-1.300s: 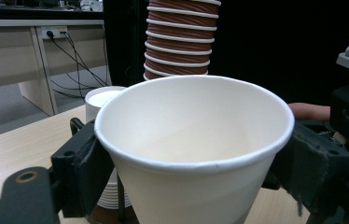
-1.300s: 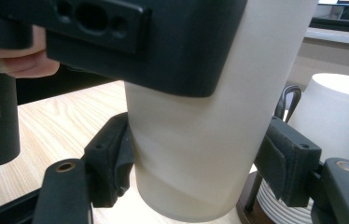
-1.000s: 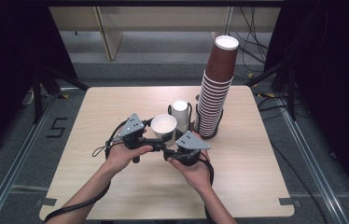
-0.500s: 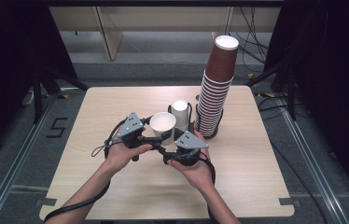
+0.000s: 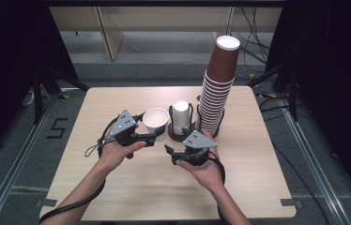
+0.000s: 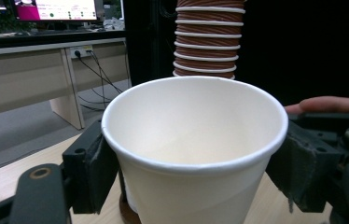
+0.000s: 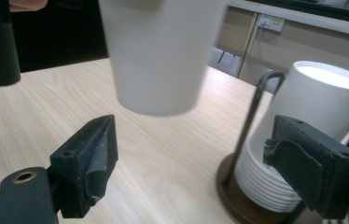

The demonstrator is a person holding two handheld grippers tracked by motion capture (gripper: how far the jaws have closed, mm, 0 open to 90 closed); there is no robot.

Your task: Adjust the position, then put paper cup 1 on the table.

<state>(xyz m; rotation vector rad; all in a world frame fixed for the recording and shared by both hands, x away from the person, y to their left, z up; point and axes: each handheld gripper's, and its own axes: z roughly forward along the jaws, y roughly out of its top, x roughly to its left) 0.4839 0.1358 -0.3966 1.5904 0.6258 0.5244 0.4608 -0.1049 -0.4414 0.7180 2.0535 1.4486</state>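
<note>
A single white paper cup (image 5: 156, 119) stands upright in the air just above the table, with my left gripper (image 5: 153, 134) shut on its sides. In the left gripper view both pads press the cup (image 6: 191, 154) below its rim. My right gripper (image 5: 171, 155) is open, just right of and below the cup, pointing left. Its jaws have just been opening, and nothing is between them. The right gripper view shows the cup's base (image 7: 161, 56) hanging above and beyond its spread jaws.
A wire holder (image 5: 183, 135) with a stack of white cups (image 5: 181, 112) stands mid-table, right of the held cup. A tall leaning stack of brown cups (image 5: 218, 89) rises beside it. The wooden table (image 5: 258, 187) has bare surface near me.
My right gripper's jaws have spread apart and let go under the white cup. The left gripper keeps its hold, and the cup has barely moved.
</note>
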